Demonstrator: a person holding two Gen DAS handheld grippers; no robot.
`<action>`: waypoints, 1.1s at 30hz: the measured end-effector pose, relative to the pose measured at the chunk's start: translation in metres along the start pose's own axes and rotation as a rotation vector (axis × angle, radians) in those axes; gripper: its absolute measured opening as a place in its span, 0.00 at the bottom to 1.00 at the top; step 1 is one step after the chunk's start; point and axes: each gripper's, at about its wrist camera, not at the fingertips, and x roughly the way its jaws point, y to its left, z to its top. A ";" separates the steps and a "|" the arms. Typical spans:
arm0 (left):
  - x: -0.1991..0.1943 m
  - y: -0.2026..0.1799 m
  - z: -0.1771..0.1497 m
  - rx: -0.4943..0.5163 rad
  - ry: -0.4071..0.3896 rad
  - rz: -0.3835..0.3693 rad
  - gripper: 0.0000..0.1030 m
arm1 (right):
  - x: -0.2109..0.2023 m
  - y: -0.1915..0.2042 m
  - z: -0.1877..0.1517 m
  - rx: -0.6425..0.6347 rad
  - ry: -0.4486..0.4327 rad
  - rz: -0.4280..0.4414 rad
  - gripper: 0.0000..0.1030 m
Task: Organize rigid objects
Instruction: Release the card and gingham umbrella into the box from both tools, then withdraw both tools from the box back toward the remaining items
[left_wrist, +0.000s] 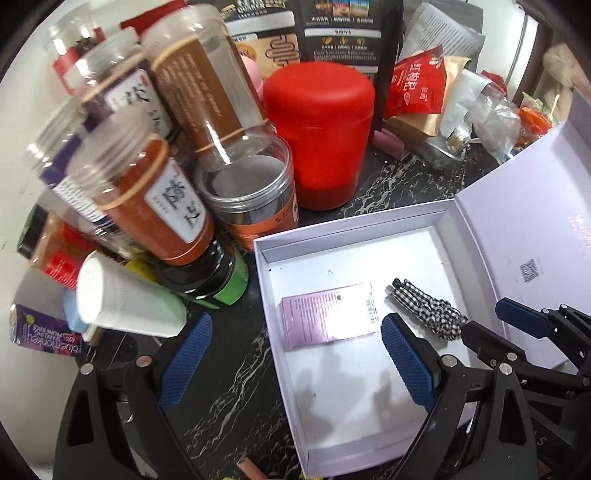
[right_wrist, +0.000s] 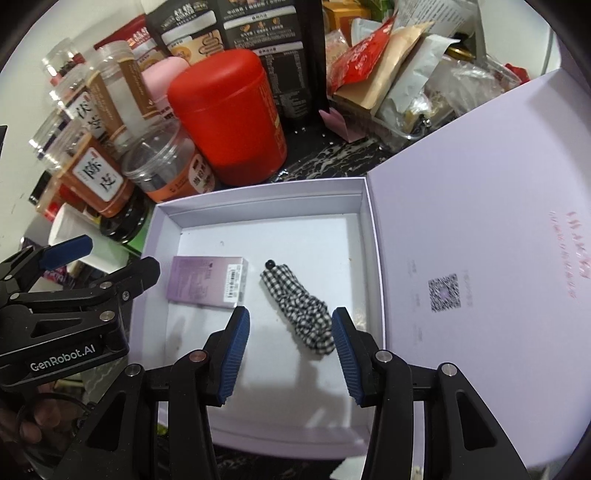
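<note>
While tilted steeply down, right gripper (right_wrist: 290, 354) jaws apart, empty.

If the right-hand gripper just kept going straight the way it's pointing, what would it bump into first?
Most likely the checkered fabric bundle lying in the open white box. It sits right ahead between the open, empty right gripper fingers, though how far above it the gripper is remains unclear.
</note>
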 end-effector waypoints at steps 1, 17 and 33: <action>-0.006 0.001 -0.003 -0.003 -0.006 0.002 0.92 | -0.005 0.001 -0.002 -0.002 -0.005 0.001 0.45; -0.084 0.030 -0.075 -0.097 -0.041 0.069 0.92 | -0.060 0.051 -0.047 -0.090 -0.036 0.054 0.45; -0.158 0.043 -0.162 -0.194 -0.100 0.114 0.92 | -0.113 0.088 -0.115 -0.184 -0.072 0.098 0.45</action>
